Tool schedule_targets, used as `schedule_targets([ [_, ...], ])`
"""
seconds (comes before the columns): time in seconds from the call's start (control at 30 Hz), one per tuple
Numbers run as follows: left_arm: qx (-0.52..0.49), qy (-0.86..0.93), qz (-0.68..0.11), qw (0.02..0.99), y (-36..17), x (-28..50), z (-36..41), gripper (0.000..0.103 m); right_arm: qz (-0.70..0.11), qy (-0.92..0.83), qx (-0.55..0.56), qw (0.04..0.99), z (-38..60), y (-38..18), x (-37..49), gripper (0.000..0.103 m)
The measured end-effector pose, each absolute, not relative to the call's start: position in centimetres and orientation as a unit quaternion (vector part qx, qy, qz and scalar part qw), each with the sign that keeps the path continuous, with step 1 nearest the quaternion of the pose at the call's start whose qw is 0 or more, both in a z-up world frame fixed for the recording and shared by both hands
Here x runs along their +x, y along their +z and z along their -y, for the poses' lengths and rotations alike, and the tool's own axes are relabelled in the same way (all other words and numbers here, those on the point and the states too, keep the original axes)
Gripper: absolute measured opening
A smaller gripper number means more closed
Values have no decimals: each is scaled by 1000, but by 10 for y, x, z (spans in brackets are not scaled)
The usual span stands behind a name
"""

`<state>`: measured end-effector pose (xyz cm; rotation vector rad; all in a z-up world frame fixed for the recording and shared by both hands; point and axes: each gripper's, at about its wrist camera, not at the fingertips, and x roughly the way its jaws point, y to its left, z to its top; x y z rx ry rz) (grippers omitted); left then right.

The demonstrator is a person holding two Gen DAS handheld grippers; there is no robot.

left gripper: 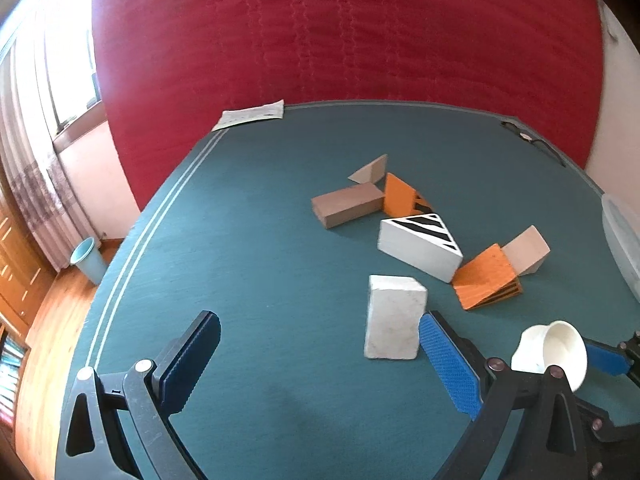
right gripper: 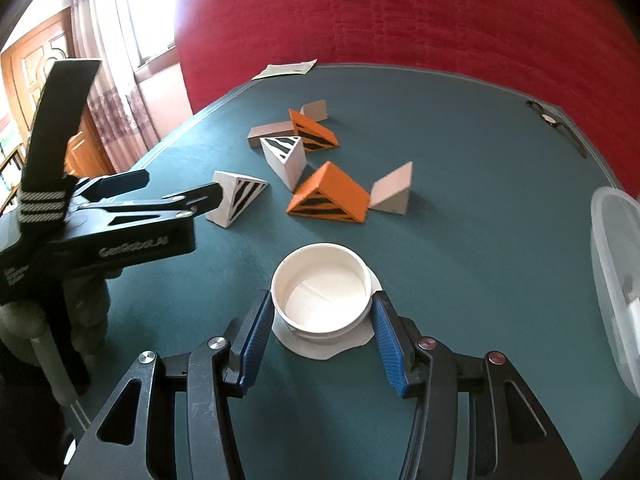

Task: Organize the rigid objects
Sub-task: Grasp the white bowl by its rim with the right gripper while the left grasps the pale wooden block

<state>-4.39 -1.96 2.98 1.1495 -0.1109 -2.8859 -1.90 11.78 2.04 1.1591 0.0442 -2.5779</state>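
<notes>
Two grippers work over a green table (right gripper: 480, 208): the right gripper (right gripper: 323, 312) has its blue pads pressed on both sides of a white cup (right gripper: 320, 292), while the left gripper (left gripper: 320, 356) stands with jaws wide apart, the nearest white wedge (left gripper: 394, 320) beside its right finger. Six other wedge blocks, among them an orange striped wedge (right gripper: 330, 196), lie scattered beyond the cup, and a clear plastic container (right gripper: 616, 272) sits at the table's right edge.

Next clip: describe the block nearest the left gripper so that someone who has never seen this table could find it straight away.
On the green table, a loose cluster of wedge blocks lies toward the red backdrop. Nearest the left gripper, apart from the cluster, is the white wedge, beside one of the left gripper's fingers. Unlike the orange striped wedges and plain beige ones, it is white with a black-striped triangular end.
</notes>
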Motion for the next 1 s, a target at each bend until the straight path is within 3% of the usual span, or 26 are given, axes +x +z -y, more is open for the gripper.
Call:
schedule_targets([
  [0.1,377,-925,38,13,27,-50,15,99,-13,-901,404,155,-123,20,-17,51],
  [0.33,391,-920,34,0,23,-58,8,81,-4,-903,401,151,-129,19,-15,51],
  [0.77,399,-916,35,-32,18,-61,-5,33,-6,-909,391,144,-128,16,-13,51],
  [1.0,397,-917,32,-28,18,-59,-5,31,3,-910,389,141,-131,18,-11,51],
])
